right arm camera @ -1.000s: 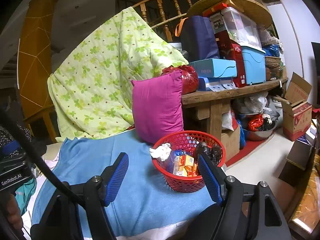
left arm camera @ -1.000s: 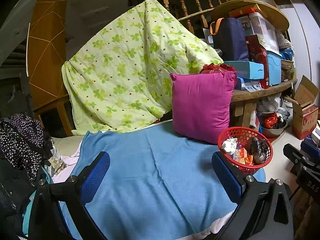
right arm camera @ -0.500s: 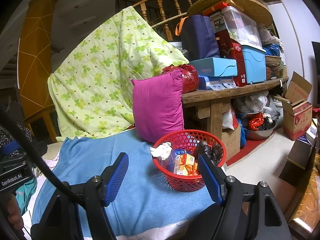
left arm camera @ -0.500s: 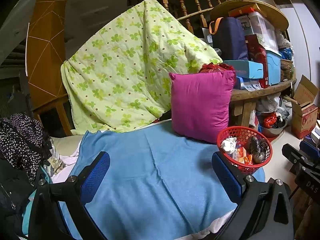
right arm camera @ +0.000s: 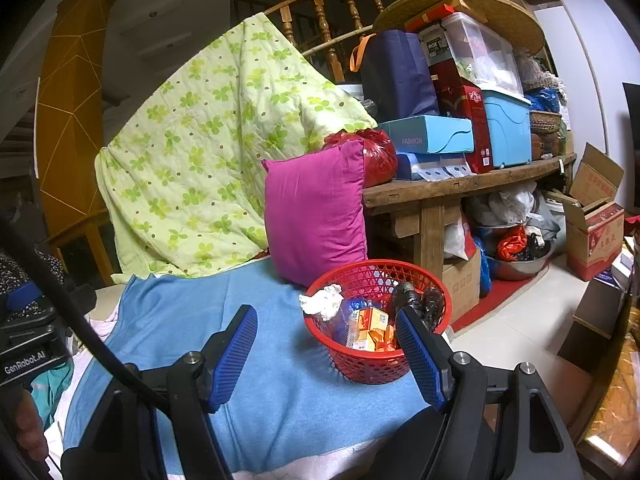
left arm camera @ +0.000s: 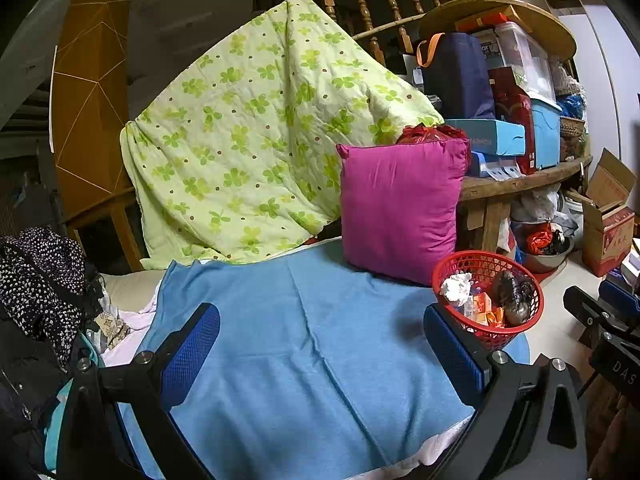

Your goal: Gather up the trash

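Note:
A red mesh basket stands on the blue cloth at its right end. It holds a crumpled white tissue, orange wrappers and dark lumpy pieces. My right gripper is open and empty, with its right finger just in front of the basket's near rim. My left gripper hangs open over the bare cloth, the basket just beyond its right finger, nothing between the fingers.
A magenta pillow leans behind the basket, beside a green-patterned quilt. A wooden shelf carries boxes and bags. Cardboard boxes and a metal bowl stand on the floor at right. Dark clothes lie left.

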The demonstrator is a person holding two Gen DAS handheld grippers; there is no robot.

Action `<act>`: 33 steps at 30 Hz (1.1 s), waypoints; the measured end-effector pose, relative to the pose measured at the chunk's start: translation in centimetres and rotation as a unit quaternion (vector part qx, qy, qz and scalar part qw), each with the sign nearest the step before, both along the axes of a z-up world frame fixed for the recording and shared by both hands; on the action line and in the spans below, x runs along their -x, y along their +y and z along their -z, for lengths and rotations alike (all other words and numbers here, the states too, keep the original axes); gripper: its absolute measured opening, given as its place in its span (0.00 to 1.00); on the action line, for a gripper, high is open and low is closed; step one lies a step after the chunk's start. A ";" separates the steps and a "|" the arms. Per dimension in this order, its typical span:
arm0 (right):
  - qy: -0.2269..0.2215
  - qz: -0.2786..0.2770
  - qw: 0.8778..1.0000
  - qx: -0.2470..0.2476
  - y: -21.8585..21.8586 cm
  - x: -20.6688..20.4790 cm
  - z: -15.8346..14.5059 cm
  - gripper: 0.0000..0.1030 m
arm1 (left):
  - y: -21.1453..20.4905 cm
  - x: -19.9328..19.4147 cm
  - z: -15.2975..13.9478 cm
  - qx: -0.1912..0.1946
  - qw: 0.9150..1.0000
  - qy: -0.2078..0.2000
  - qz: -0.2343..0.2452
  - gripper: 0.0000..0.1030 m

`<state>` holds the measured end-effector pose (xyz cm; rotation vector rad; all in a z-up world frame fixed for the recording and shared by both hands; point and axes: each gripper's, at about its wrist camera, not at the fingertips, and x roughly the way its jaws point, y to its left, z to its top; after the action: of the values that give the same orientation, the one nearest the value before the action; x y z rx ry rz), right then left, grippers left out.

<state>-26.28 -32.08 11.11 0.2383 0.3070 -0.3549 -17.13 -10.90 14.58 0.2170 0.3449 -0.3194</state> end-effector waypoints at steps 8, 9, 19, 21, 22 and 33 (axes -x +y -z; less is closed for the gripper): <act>0.000 0.000 1.000 0.000 0.0 0.0 0.0 0.73 | 0.1 -0.1 0.1 -0.001 1.000 0.001 0.001 0.98; 0.000 0.000 1.000 0.000 0.0 0.0 0.0 0.73 | 0.1 -0.1 0.1 -0.001 1.000 0.001 0.001 0.98; -0.002 0.002 1.000 0.000 0.2 0.0 0.0 0.73 | 0.2 0.0 0.2 -0.002 1.000 0.003 0.006 0.98; -0.002 0.002 1.000 -0.001 0.2 0.1 0.0 0.73 | 0.2 -0.1 0.2 -0.003 1.000 0.003 0.005 0.98; -0.002 0.002 1.000 -0.001 0.3 0.1 0.0 0.73 | 0.2 0.0 0.2 -0.003 1.000 0.004 0.006 0.98; -0.002 0.002 1.000 -0.001 0.3 0.1 0.1 0.73 | 0.3 -0.1 0.3 -0.005 1.000 0.007 0.009 0.98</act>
<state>-26.36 -31.79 11.01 0.2415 0.3023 -0.3579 -17.00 -10.63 14.25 0.2277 0.3596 -0.3375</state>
